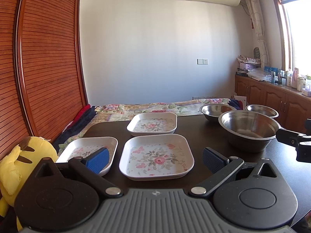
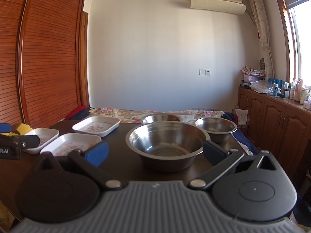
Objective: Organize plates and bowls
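Nothing's stacked yet, so this looks like the start. On the left of the dark tabletop [image 1: 194,126] sit three floral plates [image 1: 156,156], the left claw [image 1: 155,159] spread wide over the nearest (holding nothing). To the right, three steel bowls [image 2: 167,141]; the right claw [image 2: 155,151] gapes empty around the biggest. Next move is probably closing on a rim.

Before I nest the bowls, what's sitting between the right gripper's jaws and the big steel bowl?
Nothing: only bare dark table separates the open right gripper from the big steel bowl, shown in the right wrist view.

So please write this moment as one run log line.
left gripper: open, empty | right gripper: open, empty | plates: three, unstacked | bowls: three, unstacked
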Demonstrator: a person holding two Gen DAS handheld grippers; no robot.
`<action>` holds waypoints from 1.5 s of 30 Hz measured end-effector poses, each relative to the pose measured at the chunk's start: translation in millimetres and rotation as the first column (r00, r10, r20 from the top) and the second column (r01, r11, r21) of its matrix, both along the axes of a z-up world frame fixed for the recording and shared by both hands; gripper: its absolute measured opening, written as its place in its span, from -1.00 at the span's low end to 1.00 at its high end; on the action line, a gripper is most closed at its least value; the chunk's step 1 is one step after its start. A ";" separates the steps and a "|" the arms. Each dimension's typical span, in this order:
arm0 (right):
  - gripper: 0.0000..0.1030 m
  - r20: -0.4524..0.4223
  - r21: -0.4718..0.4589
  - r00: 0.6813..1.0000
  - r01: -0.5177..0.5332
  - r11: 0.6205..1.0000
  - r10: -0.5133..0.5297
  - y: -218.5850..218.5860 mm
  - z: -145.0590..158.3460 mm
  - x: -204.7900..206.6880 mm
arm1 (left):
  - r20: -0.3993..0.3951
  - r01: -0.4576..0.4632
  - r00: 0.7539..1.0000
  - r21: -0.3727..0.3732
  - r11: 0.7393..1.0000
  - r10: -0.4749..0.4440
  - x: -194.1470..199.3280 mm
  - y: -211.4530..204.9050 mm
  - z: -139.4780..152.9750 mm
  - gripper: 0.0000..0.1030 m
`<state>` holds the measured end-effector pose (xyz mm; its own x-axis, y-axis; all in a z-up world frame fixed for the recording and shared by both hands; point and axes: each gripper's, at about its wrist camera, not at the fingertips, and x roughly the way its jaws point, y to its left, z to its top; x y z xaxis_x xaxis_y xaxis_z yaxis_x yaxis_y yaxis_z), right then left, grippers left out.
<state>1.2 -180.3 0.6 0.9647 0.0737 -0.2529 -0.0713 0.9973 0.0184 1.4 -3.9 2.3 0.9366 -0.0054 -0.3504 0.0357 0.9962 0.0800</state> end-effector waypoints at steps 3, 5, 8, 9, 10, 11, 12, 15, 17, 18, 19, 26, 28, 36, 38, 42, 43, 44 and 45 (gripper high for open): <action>1.00 0.000 0.000 1.000 0.000 1.000 0.000 0.1 0.1 0.0 | 0.000 0.001 1.000 0.000 1.000 -0.001 -0.1 -0.3 0.0 0.99; 1.00 0.000 0.000 1.000 0.000 1.000 0.000 0.1 0.1 0.1 | 0.000 0.002 1.000 0.002 1.000 -0.002 -0.1 -0.8 -0.4 0.99; 1.00 0.001 0.000 1.000 -0.001 1.000 0.001 -0.6 0.2 0.2 | 0.001 0.003 1.000 0.002 1.000 -0.003 -0.7 -0.6 -0.4 0.99; 1.00 0.001 0.000 1.000 -0.003 1.000 0.003 -0.9 0.5 0.2 | 0.001 0.002 1.000 0.002 1.000 -0.002 -0.7 -0.6 -0.4 0.99; 1.00 0.001 -0.001 1.000 -0.003 1.000 0.003 -0.7 0.2 -0.3 | 0.001 0.002 1.000 0.002 1.000 -0.002 -0.7 -0.6 -0.4 0.99; 1.00 0.002 -0.001 1.000 -0.004 1.000 0.004 -0.5 0.3 -0.6 | 0.001 0.003 1.000 0.001 1.000 -0.003 -0.7 -0.7 -0.5 0.99; 1.00 0.002 -0.002 1.000 -0.004 1.000 0.004 -0.2 0.4 -0.8 | 0.001 0.003 1.000 0.002 1.000 -0.003 -0.8 -0.6 -0.5 0.99; 1.00 0.002 -0.003 1.000 -0.006 1.000 0.006 0.7 -0.1 0.4 | 0.000 0.003 1.000 0.001 1.000 -0.003 -0.8 -0.7 -0.5 0.99; 1.00 0.003 -0.003 1.000 -0.005 1.000 0.005 1.5 -0.4 -0.2 | -0.001 0.005 1.000 -0.002 1.000 -0.005 -1.3 -0.7 -0.9 0.99; 1.00 0.003 -0.002 1.000 -0.005 1.000 0.005 2.3 -0.8 -0.7 | -0.002 0.006 1.000 -0.004 1.000 -0.006 -1.7 -0.6 -1.0 0.99; 1.00 0.003 -0.003 1.000 -0.005 1.000 0.005 2.5 -1.0 -0.6 | -0.002 0.006 1.000 -0.004 1.000 -0.006 -1.8 -0.3 -1.3 0.99; 1.00 0.001 -0.008 1.000 -0.025 1.000 0.025 8.0 -2.0 0.4 | -0.009 0.006 1.000 -0.006 1.000 -0.007 -1.5 1.9 -2.2 0.99; 1.00 -0.002 -0.008 0.999 -0.046 0.999 0.046 10.8 -1.3 0.4 | -0.014 0.007 1.000 -0.005 1.000 -0.007 -0.2 4.1 -2.6 0.99; 1.00 -0.016 -0.034 0.984 -0.179 0.983 0.179 30.8 10.8 13.4 | -0.048 0.011 0.999 -0.032 0.999 -0.012 16.7 27.1 -0.7 0.99; 1.00 -0.017 -0.046 0.979 -0.202 0.978 0.202 37.5 13.8 18.7 | -0.055 0.013 0.998 -0.032 0.999 -0.014 21.7 33.6 -1.0 0.99; 1.00 -0.034 -0.028 0.963 -0.267 0.963 0.266 48.9 16.6 28.6 | -0.072 0.025 0.997 -0.032 0.999 -0.027 33.2 47.8 -0.4 0.99; 1.00 -0.038 -0.027 0.959 -0.282 0.959 0.281 52.3 16.9 30.1 | -0.077 0.028 0.997 -0.032 0.999 -0.030 36.1 51.1 -0.3 0.98; 1.00 -0.042 -0.028 0.954 -0.298 0.954 0.297 55.9 16.8 31.5 | -0.084 0.033 0.996 -0.032 0.999 -0.036 39.6 54.3 -0.2 0.97; 1.00 -0.045 -0.030 0.949 -0.315 0.949 0.313 61.0 16.2 33.3 | -0.091 0.039 0.995 -0.030 0.999 -0.041 43.2 57.4 -0.1 0.96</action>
<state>34.5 -119.4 16.8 0.8834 0.3614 -0.2983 -0.3811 0.9245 -0.0087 44.6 53.5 2.2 0.8992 -0.0533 -0.4343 0.0813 0.9956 0.0461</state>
